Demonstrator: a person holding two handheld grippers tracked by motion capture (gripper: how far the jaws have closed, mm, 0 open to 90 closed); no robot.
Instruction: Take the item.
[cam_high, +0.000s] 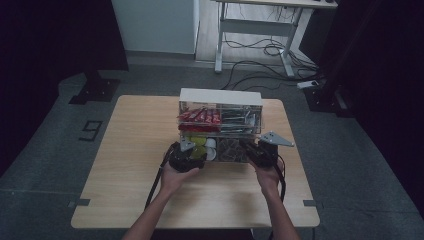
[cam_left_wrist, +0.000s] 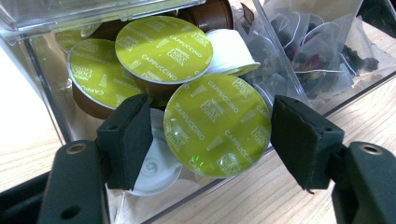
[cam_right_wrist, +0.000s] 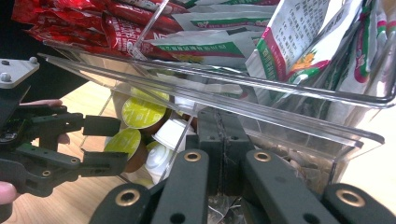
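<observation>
While level, both claws (cam_high: 187, 159) at drawer (cam_high: 220, 150)

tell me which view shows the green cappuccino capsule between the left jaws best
The left gripper view: the capsule sits large between the open jaws, its lid print readable. The right gripper view shows it small and sideways; the high view gives just a yellow-green patch.

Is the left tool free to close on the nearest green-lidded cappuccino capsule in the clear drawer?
Probably yes: the left tool is open, astride the green-lidded cappuccino capsule, nothing between.
</observation>
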